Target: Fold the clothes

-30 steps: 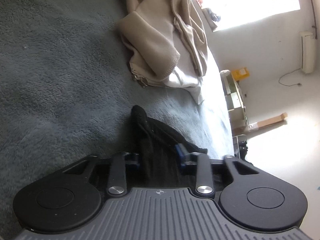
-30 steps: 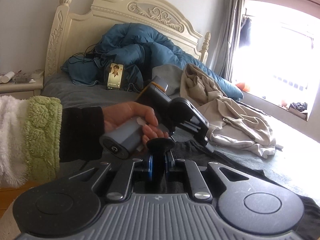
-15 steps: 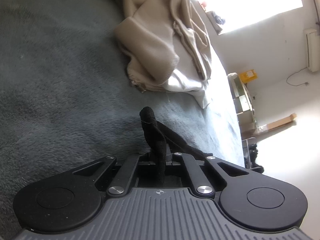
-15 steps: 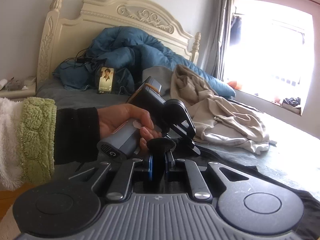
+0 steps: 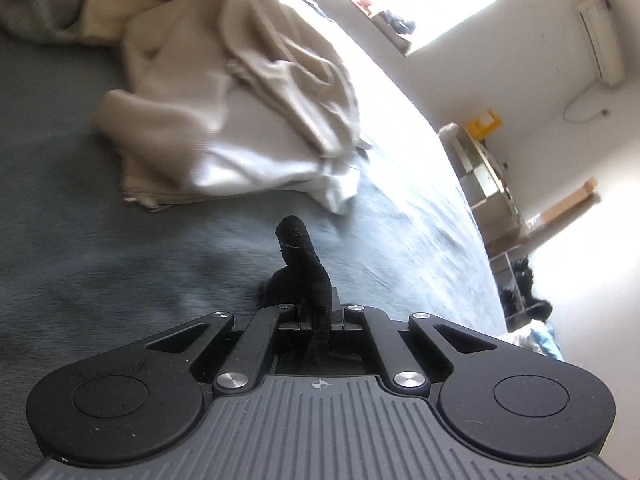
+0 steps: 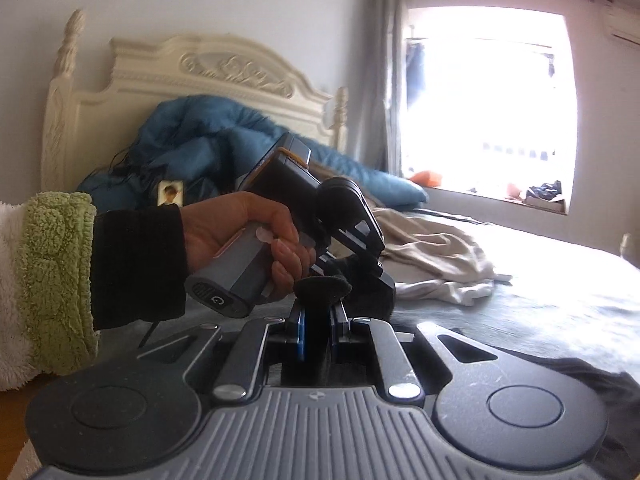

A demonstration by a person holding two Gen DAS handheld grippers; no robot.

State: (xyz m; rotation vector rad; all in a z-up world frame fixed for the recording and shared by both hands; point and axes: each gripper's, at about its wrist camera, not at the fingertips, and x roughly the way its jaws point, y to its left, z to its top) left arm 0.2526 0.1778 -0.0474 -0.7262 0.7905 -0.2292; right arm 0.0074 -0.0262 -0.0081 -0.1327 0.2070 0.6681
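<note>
A black garment [image 5: 304,264] is pinched in my left gripper [image 5: 318,314], which is shut on a fold that sticks up past the fingers, above the grey bed blanket [image 5: 80,240]. My right gripper [image 6: 318,320] is shut on another edge of the same black garment [image 6: 322,288]; more of it trails at lower right [image 6: 580,372]. In the right wrist view the person's hand holds the left gripper [image 6: 356,232] just beyond my right fingers. A beige garment [image 5: 224,92] lies crumpled further along the bed.
A blue duvet [image 6: 208,152] is heaped against the cream headboard [image 6: 224,76]. A phone [image 6: 170,194] leans on it. The bed's edge, shelves [image 5: 480,176] and a bright window [image 6: 488,112] lie to the right.
My left gripper has closed on the black garment and lifted it, tilting so the beige garment appears closer. The right gripper has stayed shut and risen with it.
</note>
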